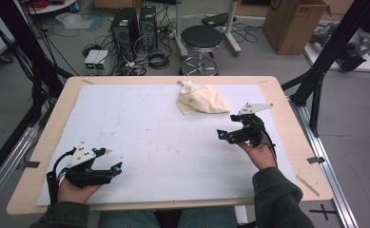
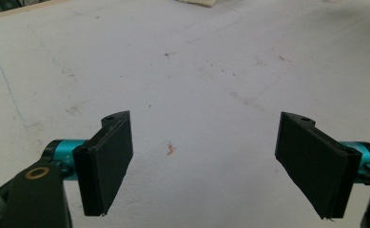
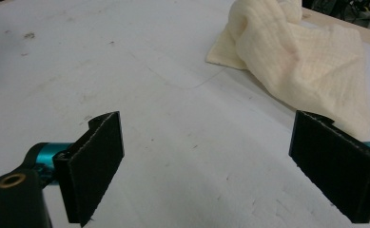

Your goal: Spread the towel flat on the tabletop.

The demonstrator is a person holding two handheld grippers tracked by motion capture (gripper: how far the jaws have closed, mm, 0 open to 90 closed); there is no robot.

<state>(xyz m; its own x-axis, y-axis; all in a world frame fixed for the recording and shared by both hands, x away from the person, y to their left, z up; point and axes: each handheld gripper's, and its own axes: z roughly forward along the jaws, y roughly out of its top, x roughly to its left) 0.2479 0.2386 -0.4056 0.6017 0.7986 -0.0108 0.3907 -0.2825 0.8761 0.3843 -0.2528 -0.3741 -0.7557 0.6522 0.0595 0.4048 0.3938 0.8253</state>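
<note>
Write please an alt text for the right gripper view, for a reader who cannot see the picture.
A crumpled cream-yellow woven cloth lies on a white scuffed table sheet, at the upper right. The right gripper points toward it with its two black flat jaws wide open and nothing between them; the right-hand jaw stands just in front of the cloth's near edge.

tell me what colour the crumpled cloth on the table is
Pale cream-yellow, plain with a fine woven texture; the cloth shows best in the right gripper view.
</note>
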